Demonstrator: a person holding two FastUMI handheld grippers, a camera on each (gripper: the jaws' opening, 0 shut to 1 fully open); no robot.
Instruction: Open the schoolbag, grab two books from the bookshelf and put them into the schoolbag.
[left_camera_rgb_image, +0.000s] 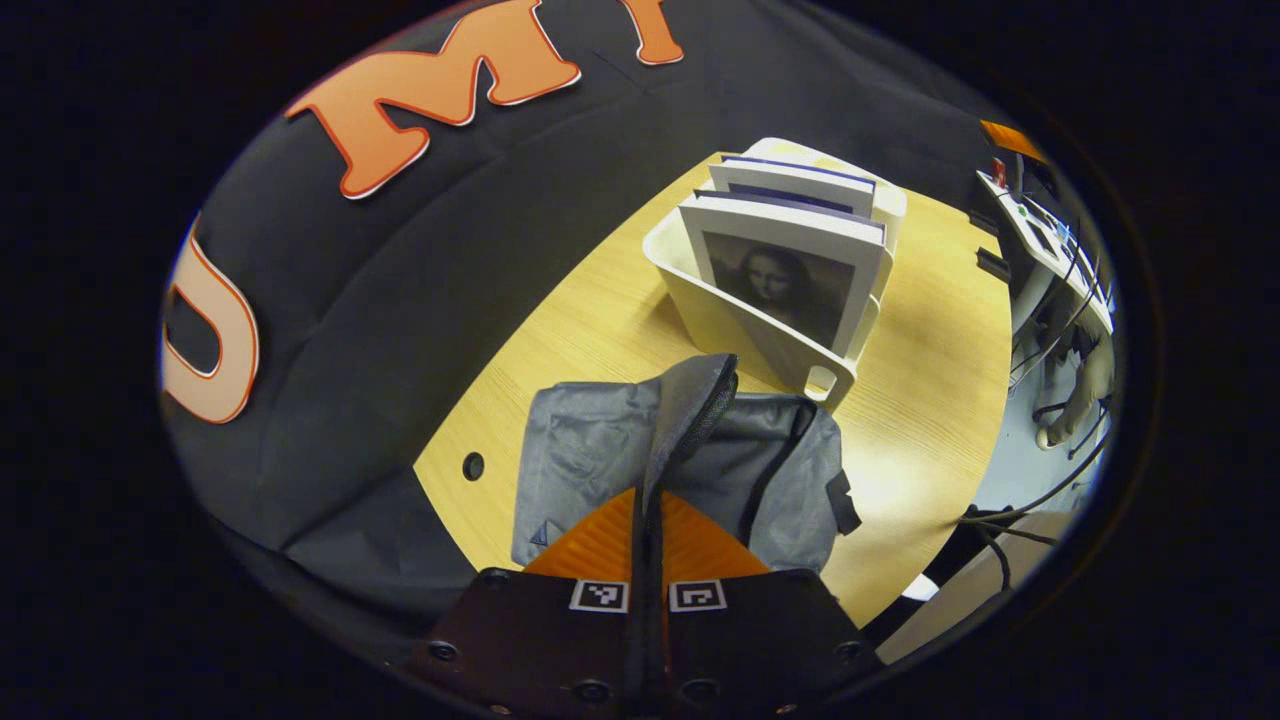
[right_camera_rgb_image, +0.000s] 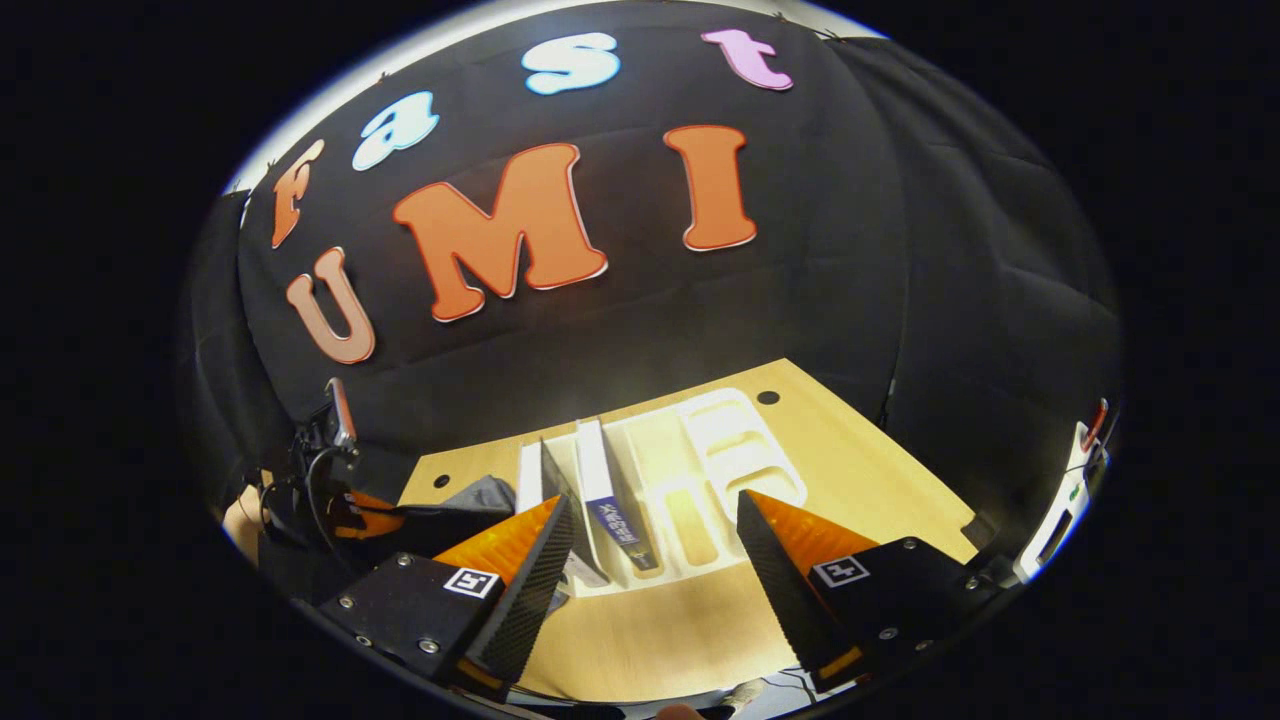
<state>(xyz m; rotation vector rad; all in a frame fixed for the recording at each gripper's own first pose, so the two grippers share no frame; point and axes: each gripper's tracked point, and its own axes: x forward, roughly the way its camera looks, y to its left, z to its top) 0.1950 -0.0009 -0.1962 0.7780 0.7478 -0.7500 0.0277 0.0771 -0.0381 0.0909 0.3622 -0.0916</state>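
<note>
In the left gripper view the grey schoolbag (left_camera_rgb_image: 590, 450) lies on the wooden table. Its dark-edged flap (left_camera_rgb_image: 690, 400) stands up and runs down between my left gripper's (left_camera_rgb_image: 650, 505) fingers, which are shut on it. Behind the bag stands the white bookshelf (left_camera_rgb_image: 740, 335) holding two upright books: a portrait-cover book (left_camera_rgb_image: 780, 285) in front and another book (left_camera_rgb_image: 795, 182) behind it. In the right gripper view my right gripper (right_camera_rgb_image: 650, 545) is open, hovering just in front of the bookshelf (right_camera_rgb_image: 720, 450). A blue-spined book (right_camera_rgb_image: 610, 500) lies between its fingers' line, and the second book (right_camera_rgb_image: 533, 478) is to its left. The schoolbag (right_camera_rgb_image: 480, 497) shows at far left.
The table (left_camera_rgb_image: 930, 400) has a cable hole (left_camera_rgb_image: 473, 466) near the bag. Equipment and dangling cables (left_camera_rgb_image: 1050, 270) crowd the table's right end. In the right gripper view the far gripper and a hand (right_camera_rgb_image: 240, 525) sit at the left, and the shelf's right compartments (right_camera_rgb_image: 740, 440) hold nothing.
</note>
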